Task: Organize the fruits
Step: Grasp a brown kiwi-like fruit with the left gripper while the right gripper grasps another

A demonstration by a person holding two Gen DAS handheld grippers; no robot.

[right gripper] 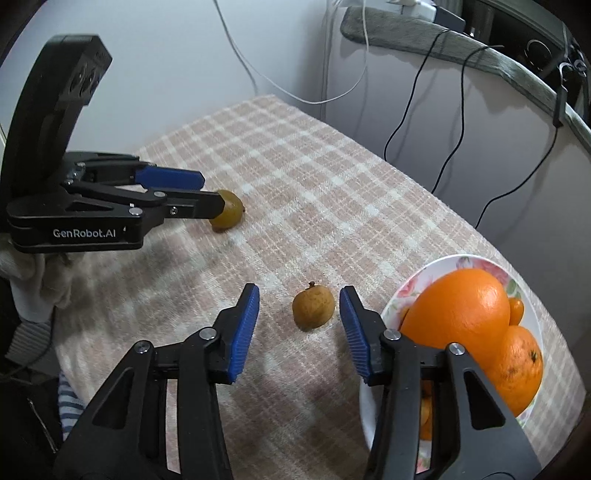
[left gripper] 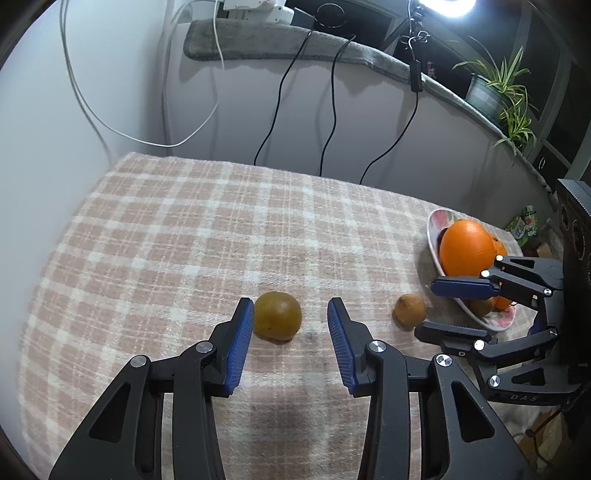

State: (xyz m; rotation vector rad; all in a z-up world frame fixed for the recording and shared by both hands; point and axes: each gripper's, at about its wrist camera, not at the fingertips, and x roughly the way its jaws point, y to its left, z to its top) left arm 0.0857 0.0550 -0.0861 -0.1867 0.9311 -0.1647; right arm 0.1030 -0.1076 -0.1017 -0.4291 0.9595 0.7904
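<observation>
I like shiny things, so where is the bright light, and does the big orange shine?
In the left wrist view, a glaring white lamp burns out the top edge, and the far table edge bends from the fisheye lens. In the right wrist view, the big round orange on the flowered plate shows only small pale glints.

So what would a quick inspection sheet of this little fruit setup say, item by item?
Surface: checked pink cloth covering the table.
Job's things: greenish fruit and small brown fruit loose on the cloth; flowered plate holding oranges.
Clutter: nothing seen on the cloth.
Grippers: left gripper open around the greenish fruit; right gripper open around the brown fruit.
Cables: black cables and a white cable hang behind.
Surroundings: potted plant, bright lamp.
</observation>
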